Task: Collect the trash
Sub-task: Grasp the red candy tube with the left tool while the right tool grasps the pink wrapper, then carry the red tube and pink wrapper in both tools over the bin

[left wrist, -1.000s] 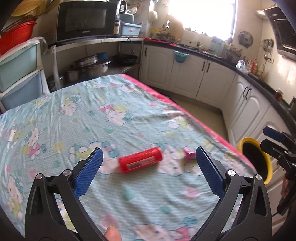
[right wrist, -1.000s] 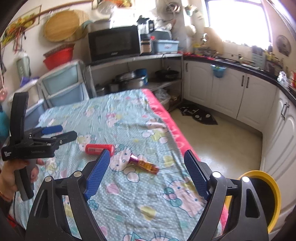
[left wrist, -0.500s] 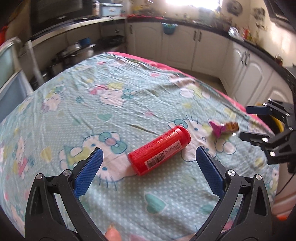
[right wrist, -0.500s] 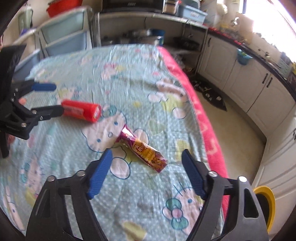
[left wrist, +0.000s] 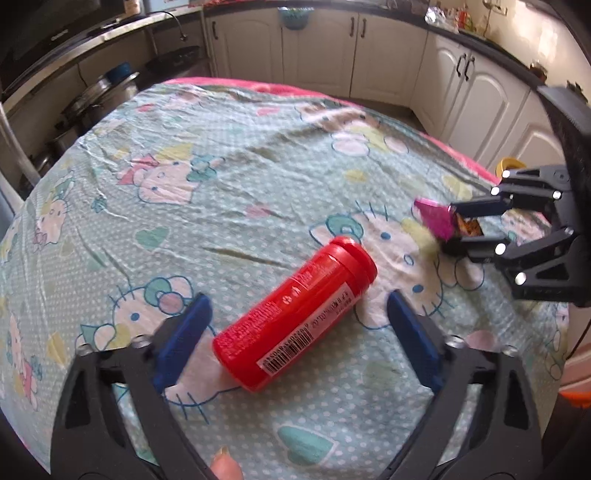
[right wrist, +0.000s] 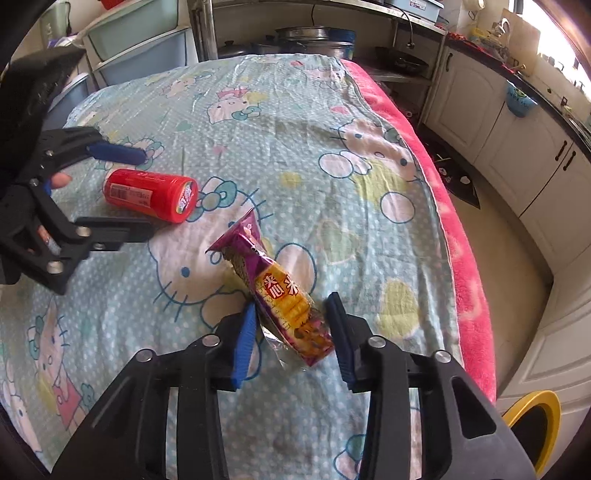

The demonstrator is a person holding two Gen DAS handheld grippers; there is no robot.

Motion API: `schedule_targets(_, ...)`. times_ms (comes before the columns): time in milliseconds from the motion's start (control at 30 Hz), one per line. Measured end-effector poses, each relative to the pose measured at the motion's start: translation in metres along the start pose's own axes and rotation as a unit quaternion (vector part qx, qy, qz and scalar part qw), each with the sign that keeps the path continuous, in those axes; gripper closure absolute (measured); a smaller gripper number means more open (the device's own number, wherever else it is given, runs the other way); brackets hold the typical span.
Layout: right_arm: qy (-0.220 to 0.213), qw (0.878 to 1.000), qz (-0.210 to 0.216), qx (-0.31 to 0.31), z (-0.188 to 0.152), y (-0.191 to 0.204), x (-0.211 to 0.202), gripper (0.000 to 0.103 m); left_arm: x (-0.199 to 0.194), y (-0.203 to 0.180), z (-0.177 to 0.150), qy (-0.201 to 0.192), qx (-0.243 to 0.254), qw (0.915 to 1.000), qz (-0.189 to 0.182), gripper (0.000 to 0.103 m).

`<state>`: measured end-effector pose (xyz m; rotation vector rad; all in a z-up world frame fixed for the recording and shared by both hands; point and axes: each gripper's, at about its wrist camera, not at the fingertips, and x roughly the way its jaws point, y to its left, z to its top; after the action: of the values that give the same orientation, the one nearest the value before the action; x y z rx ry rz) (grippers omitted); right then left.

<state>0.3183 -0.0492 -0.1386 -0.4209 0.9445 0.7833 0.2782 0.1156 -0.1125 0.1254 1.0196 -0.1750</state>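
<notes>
The red canister [left wrist: 295, 314] lies on its side on the cartoon-print cloth [left wrist: 221, 155] of the bench, and the purple snack wrapper [right wrist: 275, 291] lies just beside its capped end. The canister looks rigid, light and apt to roll — best pinched across its barrel. The wrapper is thin, crinkly film that should crush easily; its near end suits a pinch. The left gripper [left wrist: 295, 325] straddles the canister, jaws closing, not touching. The right gripper [right wrist: 291, 332] is closing around the wrapper's near end — contact looks imminent, not firm.

Bright daylight from a window [right wrist: 569, 29], glare there; fisheye bending edges, slight motion blur.
</notes>
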Motion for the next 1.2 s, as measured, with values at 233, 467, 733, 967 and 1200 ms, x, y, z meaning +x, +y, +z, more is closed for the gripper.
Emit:
schedule_targets(233,-0.012,0.999,0.028,0.018,-0.01,0.003,-0.016,0.075,0.001,-0.002,-0.004,0.009,-0.004,0.9999,0.014,0.069)
schedule_targets(467,-0.041,0.998,0.039,0.035,-0.023,0.009,-0.042,0.076,-0.014,-0.016,-0.012,-0.001,-0.012,0.9999,0.002,0.079)
schedule_targets(733,-0.08,0.995,0.038,0.056,-0.044,0.012,-0.08,0.076,-0.041,-0.049,-0.021,-0.037,-0.017,0.9991,-0.012,0.08)
schedule_targets(967,-0.11,0.99,0.028,0.08,-0.063,-0.001,-0.115,0.076,-0.068,-0.091,-0.015,-0.067,0.005,0.9971,-0.036,0.08)
schedule_targets(1200,-0.148,0.983,0.006,0.109,-0.08,-0.025,-0.154,0.076,-0.091,-0.139,0.008,-0.097,0.049,0.9926,-0.055,0.08)
